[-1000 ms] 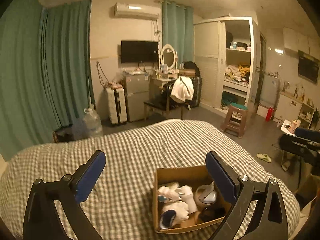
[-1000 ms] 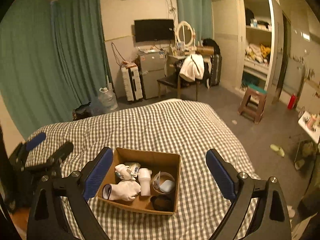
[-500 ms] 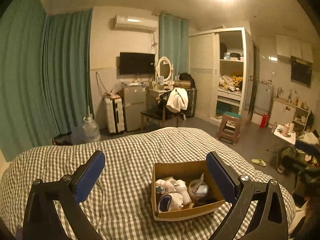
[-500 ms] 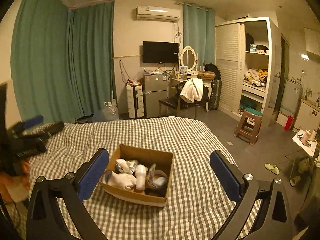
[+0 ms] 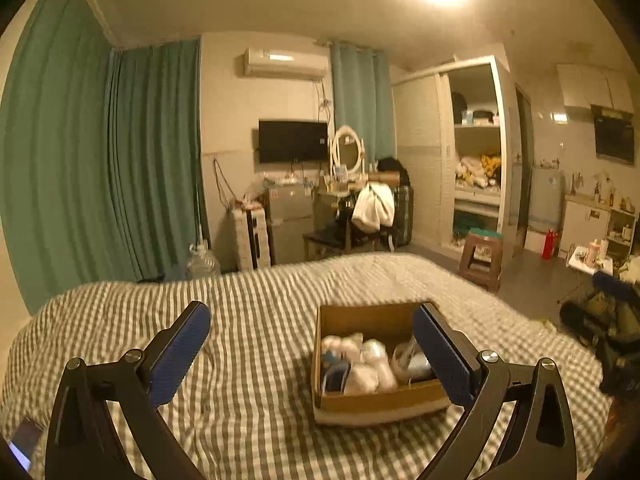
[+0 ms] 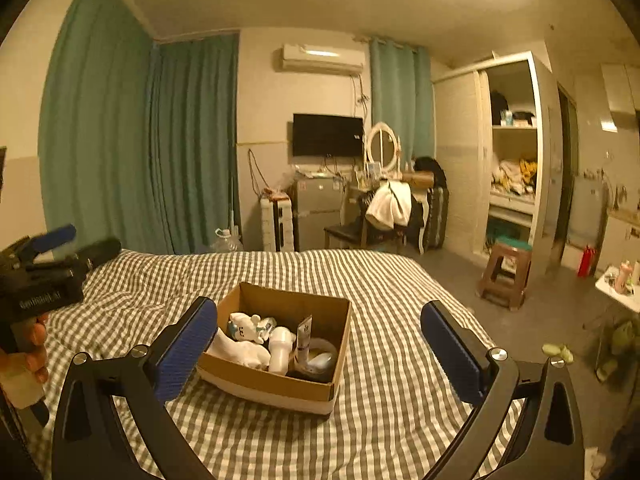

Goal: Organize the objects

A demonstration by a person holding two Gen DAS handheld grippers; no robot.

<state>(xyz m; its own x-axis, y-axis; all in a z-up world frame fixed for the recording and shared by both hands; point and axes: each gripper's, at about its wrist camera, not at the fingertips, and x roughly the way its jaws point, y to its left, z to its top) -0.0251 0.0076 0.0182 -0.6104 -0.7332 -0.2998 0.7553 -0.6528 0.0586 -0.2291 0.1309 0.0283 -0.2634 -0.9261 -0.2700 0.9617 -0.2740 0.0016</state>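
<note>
An open cardboard box [image 5: 380,402] [image 6: 276,386] sits on the checked bed [image 5: 248,320] [image 6: 392,344]. It holds a white plush toy [image 6: 244,326], a white sock [image 6: 240,350], a white bottle [image 6: 280,350], a tube [image 6: 304,334] and a round clear container [image 6: 318,360]. My left gripper [image 5: 310,354] is open and empty, held above the bed before the box. My right gripper [image 6: 320,354] is open and empty, also above the bed before the box. The left gripper also shows at the left edge of the right wrist view [image 6: 44,256].
Beyond the bed stand a suitcase [image 6: 276,218], a small fridge [image 6: 316,210], a chair with white cloth [image 6: 384,208], a plastic stool [image 6: 506,272] and an open wardrobe [image 6: 514,160]. Green curtains [image 5: 100,176] hang at the left.
Both grippers have tilted up and drawn back, so the box sits lower and farther in both views. Both stay open and empty.
</note>
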